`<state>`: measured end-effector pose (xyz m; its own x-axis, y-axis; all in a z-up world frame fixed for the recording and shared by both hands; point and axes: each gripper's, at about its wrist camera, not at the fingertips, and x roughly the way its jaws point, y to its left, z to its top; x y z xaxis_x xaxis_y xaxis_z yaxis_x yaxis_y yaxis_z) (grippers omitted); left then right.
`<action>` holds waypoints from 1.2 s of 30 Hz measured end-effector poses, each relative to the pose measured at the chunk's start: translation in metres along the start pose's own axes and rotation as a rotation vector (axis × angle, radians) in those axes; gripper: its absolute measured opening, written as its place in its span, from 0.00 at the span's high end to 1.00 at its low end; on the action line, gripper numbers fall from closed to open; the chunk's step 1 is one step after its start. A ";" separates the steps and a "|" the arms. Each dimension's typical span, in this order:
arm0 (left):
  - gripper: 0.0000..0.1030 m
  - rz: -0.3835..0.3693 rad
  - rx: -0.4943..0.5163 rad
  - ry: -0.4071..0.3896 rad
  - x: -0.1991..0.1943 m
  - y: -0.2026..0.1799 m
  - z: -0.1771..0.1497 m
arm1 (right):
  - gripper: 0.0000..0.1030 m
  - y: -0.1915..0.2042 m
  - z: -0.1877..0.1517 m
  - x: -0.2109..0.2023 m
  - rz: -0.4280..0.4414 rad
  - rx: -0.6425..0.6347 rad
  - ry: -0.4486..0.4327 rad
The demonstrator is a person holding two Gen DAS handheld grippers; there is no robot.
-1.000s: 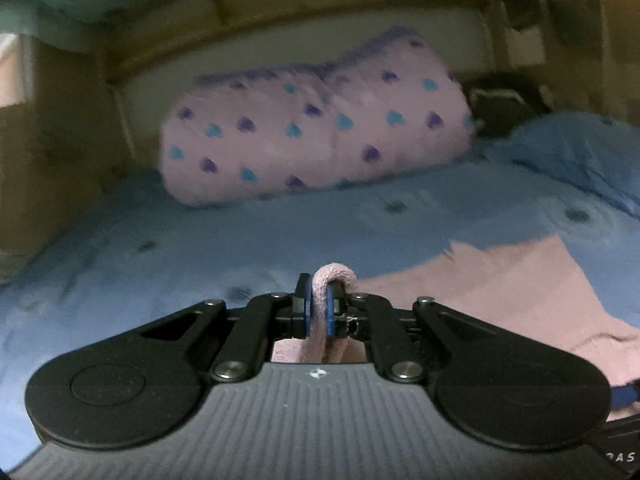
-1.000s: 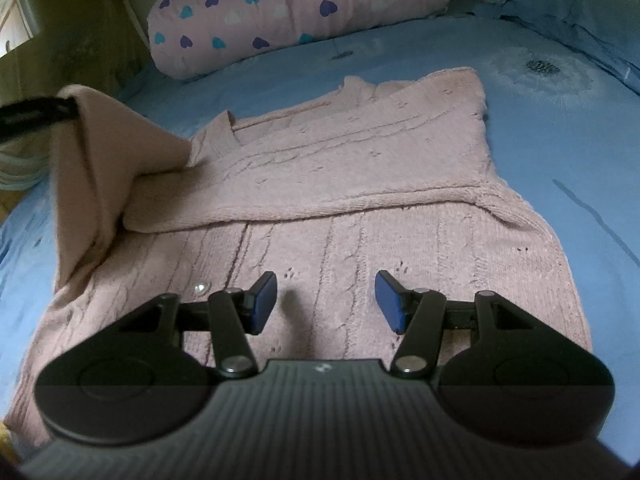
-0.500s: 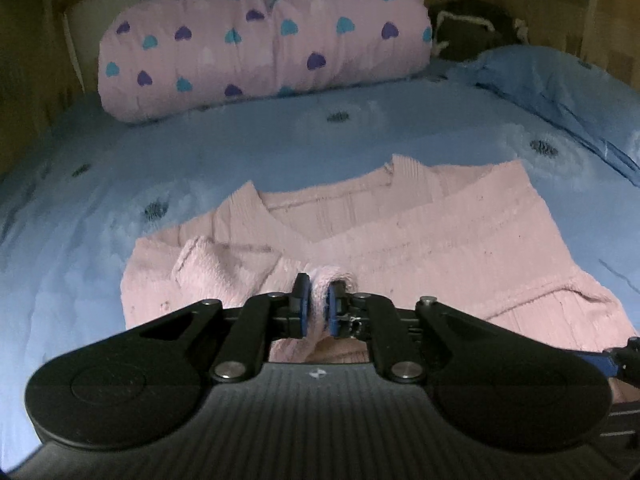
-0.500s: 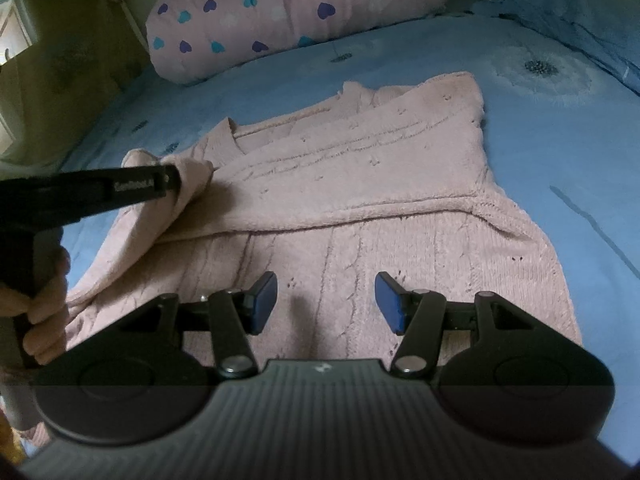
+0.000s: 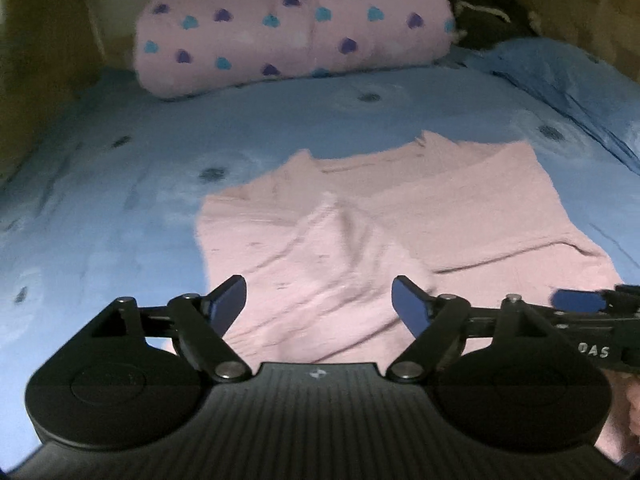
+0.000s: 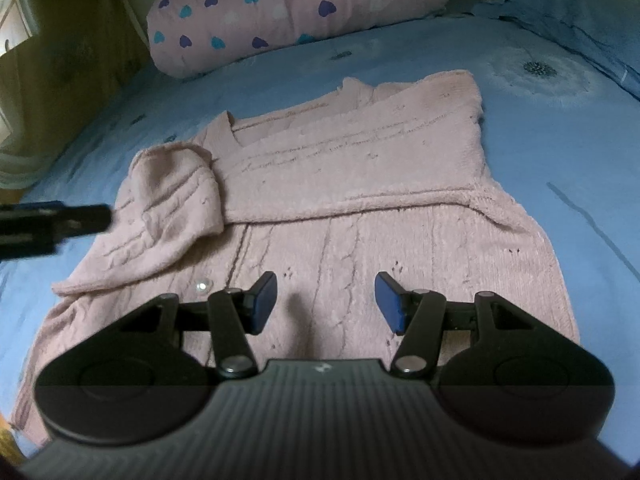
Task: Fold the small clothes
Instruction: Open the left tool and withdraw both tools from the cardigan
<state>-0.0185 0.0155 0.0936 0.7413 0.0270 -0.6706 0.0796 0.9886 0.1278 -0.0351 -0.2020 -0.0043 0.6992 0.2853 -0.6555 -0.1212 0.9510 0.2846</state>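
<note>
A pale pink cable-knit cardigan [image 6: 360, 208] is seen spread flat on a bed covered by a blue sheet with dandelion prints [image 6: 560, 128], its neckline turned toward the head of the bed. Both sleeves are laid folded across the chest, the left one [image 6: 176, 216] lying rumpled over the garment's left side. The left hand-held gripper [image 5: 319, 304] is held just above the cardigan's left part, its blue-padded jaws spread apart and nothing between them. The right hand-held gripper [image 6: 326, 302] is held over the lower middle of the cardigan, its jaws likewise parted and empty. A pink bolster patterned with blue and purple hearts [image 5: 296, 20] is seen lying across the head of the bed, a blue pillow [image 5: 568, 76] beside it at the right edge.
</note>
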 end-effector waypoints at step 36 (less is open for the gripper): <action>0.16 0.287 -0.384 0.158 0.029 0.207 -0.067 | 0.46 0.241 -0.004 0.045 0.323 -0.558 0.019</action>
<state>-0.0257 0.2309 0.0516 0.5852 0.2988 -0.7539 -0.3861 0.9202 0.0650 -0.0350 0.0407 0.0320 0.5538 0.5650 -0.6116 -0.6753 0.7345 0.0670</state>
